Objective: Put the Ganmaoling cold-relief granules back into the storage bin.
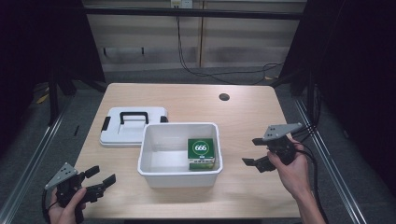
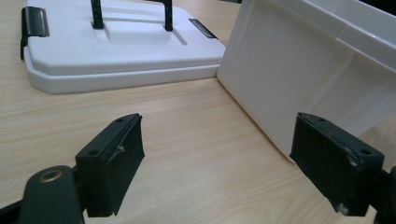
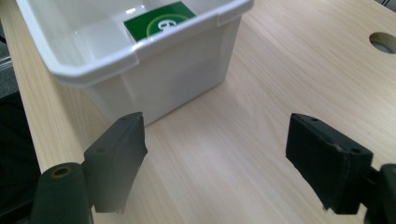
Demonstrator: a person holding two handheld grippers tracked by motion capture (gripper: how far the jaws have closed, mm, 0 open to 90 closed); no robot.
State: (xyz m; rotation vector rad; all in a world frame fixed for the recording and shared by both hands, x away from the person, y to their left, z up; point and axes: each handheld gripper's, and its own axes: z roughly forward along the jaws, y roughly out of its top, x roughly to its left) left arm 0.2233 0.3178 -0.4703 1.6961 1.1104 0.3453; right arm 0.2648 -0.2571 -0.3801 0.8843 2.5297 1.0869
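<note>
A white plastic bin [image 1: 180, 173] stands open in the middle of the table, with a green box marked 666 [image 1: 201, 152] inside at its right end. The bin's white lid [image 1: 132, 126] with a black handle lies flat behind it to the left. My left gripper [image 1: 101, 178] is open near the front left corner, its jaws empty and pointing at the bin's wall [image 2: 299, 70] and the lid [image 2: 116, 51]. My right gripper [image 1: 253, 150] is open to the right of the bin, nothing between its jaws, facing the bin [image 3: 154, 70] and the green box [image 3: 159, 21].
A round cable hole [image 1: 224, 97] sits in the tabletop at the back right, also seen as a hole [image 3: 384, 42] in the right gripper view. Bare wood lies in front of and to the right of the bin. Metal rails run along both sides of the table.
</note>
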